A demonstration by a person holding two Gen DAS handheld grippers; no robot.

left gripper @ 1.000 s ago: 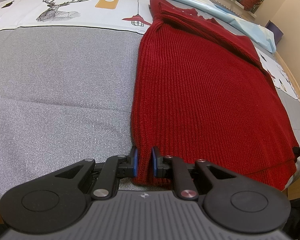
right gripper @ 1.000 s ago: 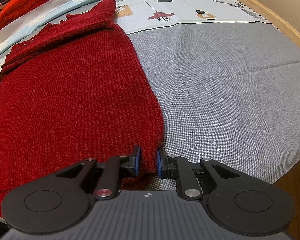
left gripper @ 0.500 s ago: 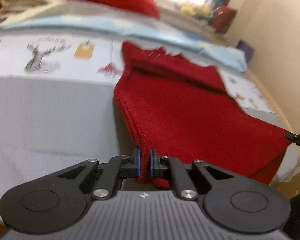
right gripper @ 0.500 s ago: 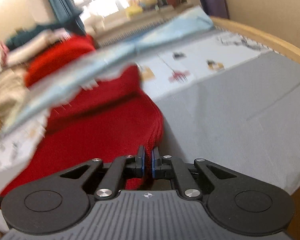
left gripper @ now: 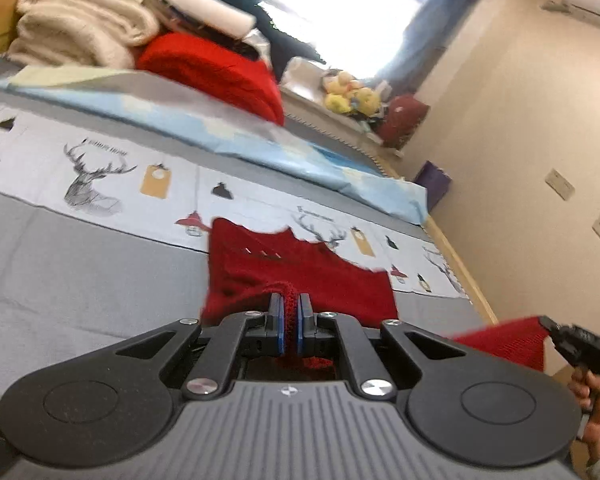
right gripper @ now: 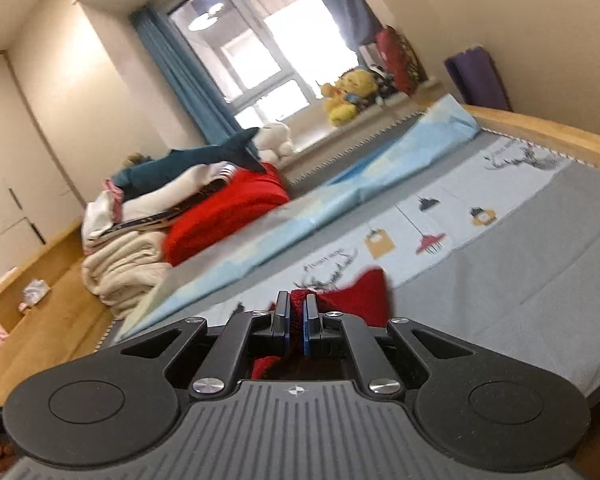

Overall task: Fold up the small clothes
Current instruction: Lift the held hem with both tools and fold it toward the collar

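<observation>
Two grippers, left gripper (left gripper: 290, 314) and right gripper (right gripper: 296, 320), each pinch a corner of the red sweater (left gripper: 300, 276), lifted above the bed (left gripper: 80, 260); uneven pulling could slip the knit loose.

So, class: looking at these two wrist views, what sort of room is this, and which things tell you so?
Most likely a bedroom. A bed with a printed sheet fills the views, soft toys sit on the windowsill, and folded blankets are piled at its end. Both grippers hold a red knit garment up off it.
</observation>
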